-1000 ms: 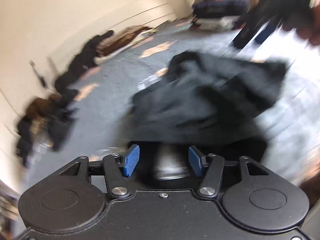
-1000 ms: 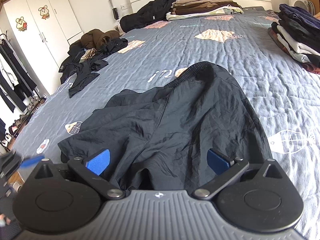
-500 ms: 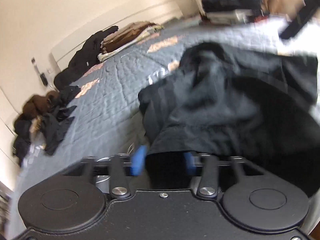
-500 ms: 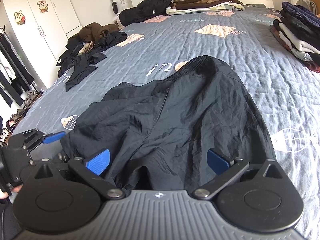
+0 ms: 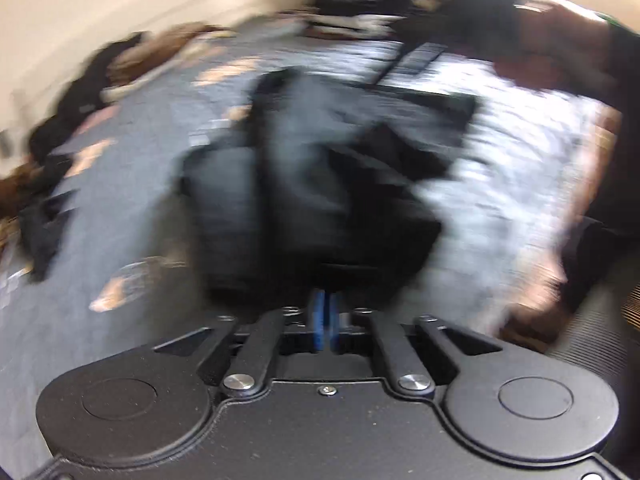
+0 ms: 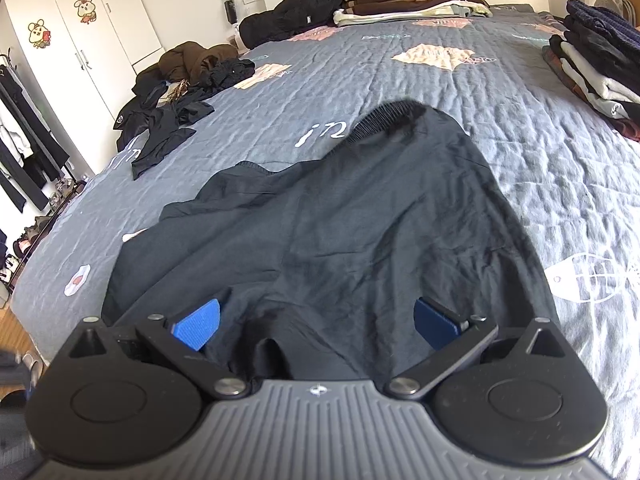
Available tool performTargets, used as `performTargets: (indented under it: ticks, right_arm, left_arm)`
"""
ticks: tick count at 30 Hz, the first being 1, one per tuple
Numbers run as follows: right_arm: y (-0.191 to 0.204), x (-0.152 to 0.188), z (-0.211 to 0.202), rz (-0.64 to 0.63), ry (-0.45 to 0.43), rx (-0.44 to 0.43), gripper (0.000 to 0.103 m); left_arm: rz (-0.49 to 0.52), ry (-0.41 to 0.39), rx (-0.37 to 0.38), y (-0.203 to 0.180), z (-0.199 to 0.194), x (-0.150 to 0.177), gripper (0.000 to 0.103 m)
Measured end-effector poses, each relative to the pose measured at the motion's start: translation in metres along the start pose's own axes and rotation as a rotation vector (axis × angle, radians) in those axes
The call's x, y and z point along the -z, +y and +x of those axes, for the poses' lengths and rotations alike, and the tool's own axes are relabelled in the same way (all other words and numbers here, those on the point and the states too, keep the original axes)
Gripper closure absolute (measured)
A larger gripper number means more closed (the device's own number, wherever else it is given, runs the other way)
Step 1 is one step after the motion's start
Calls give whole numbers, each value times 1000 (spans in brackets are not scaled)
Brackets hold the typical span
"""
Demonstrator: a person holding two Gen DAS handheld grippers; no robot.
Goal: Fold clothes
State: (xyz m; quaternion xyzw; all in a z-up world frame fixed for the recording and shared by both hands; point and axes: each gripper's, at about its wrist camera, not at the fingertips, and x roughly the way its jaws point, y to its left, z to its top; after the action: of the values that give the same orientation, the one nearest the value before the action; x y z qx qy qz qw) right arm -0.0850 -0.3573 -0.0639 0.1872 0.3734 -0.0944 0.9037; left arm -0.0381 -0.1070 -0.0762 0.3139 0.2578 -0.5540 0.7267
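Observation:
A pair of black shorts [image 6: 340, 232] lies crumpled on the grey quilted bed [image 6: 400, 80], its elastic waistband at the far end. My right gripper [image 6: 316, 320] is open, its blue pads on either side of the near hem, low over the cloth. The left wrist view is blurred by motion. In it my left gripper [image 5: 325, 320] has its blue pads pressed together at the near edge of the shorts [image 5: 312, 184]; the cloth seems pinched between them.
Folded clothes are stacked at the headboard [image 6: 412, 0] and along the right edge [image 6: 592, 68]. A heap of dark and brown clothes [image 6: 180, 88] lies at the left. A white wardrobe [image 6: 80, 32] and hanging clothes stand left of the bed.
My left gripper went from open to shut at the near edge of the shorts. The shorts' left side has been pulled and shifted. My right gripper stays open.

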Motion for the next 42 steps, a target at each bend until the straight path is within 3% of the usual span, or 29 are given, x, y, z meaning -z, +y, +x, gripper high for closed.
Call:
performTargets:
  ticks: [1,2,5,8,12,15,18,23,29,30,31,35,37,42]
  right_arm:
    - [1,0,0,-1,-2,-1,0]
    - [2,-1,-1,-2,-4,-2,0]
    - [0,-3,-3,6,-14,-4,0]
    - [-6,-6,-5,27,-23,0,0]
    - [-16,-11,-8,56,-38,4,0]
    - [-23,-12,-8,71,-41,12,0]
    - [-31,-12,-7,85,-42,23,0]
    - [-42,-14,0,111,-31,34,0]
    - [-45,-16,15,117,-8,41,0]
    - [-45,-16,16,118,-7,40,0]
    - [-44,-17,17,119,-9,40,0]
    - [-38,-19,17,116,-18,40,0]
    - [-36,-20,19,111,-21,45,0]
    - [-32,-22,27,109,-12,65,0]
  left_arm:
    - [-13,-59,20,3,-7,-4,33]
    - [-31,-122,39,8,-15,-8,28]
    - [-196,-230,58,53,-22,-30,26]
    - [-343,-252,16,111,-5,-58,29]
    - [-458,-202,-9,182,53,-98,34]
    - [-498,-88,-27,223,106,-118,41]
    - [-586,23,-20,260,156,-120,42]
    - [-722,125,45,292,201,-99,43]
    - [-714,225,63,279,232,-92,44]
    - [-715,217,58,276,231,-91,59]
    - [-715,204,54,273,230,-90,65]
    - [-749,179,23,269,226,-83,77]
    - [-726,165,-2,270,222,-88,89]
    - [-541,45,-106,267,193,-135,92]
